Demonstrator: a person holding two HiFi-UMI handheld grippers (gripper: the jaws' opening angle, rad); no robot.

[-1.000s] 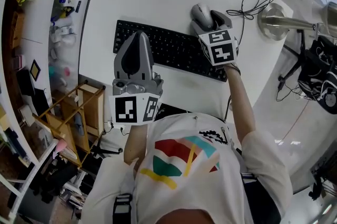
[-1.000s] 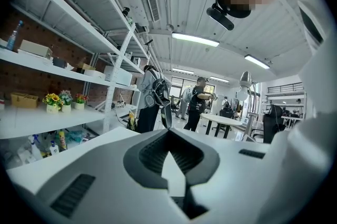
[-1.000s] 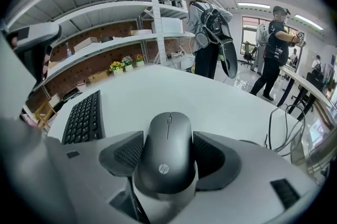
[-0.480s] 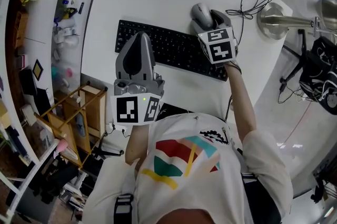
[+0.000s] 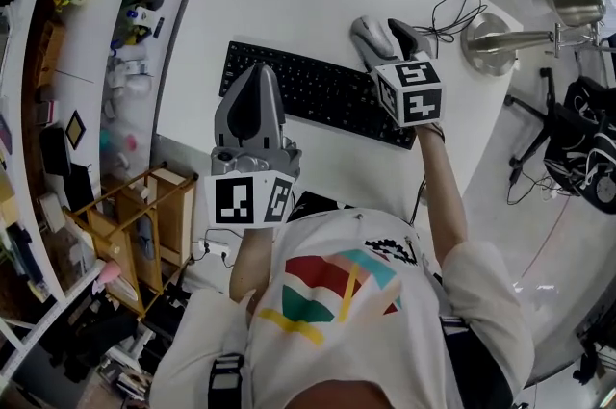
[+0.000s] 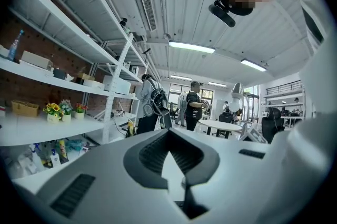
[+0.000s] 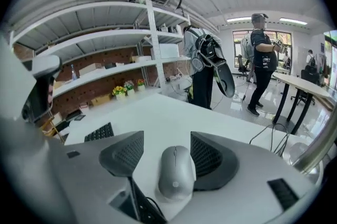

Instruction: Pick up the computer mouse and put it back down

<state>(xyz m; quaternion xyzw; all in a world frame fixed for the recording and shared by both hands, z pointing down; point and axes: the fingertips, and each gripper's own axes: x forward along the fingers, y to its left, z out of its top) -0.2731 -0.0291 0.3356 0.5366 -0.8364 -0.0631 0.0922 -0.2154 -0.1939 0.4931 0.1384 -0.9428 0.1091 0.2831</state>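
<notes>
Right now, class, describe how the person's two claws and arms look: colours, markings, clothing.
Both the left claw and right claw are grey with dark ribbed pads. Each carries a white cube with black square markers. The person wears a white short-sleeved T-shirt.

right gripper (image 7: 165, 139) fingers (image 7: 125, 154) parted | mouse (image 7: 176, 174) released, seemingly resting on table (image 7: 158, 112)

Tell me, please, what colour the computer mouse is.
The mouse is grey; it shows best in the right gripper view.
</notes>
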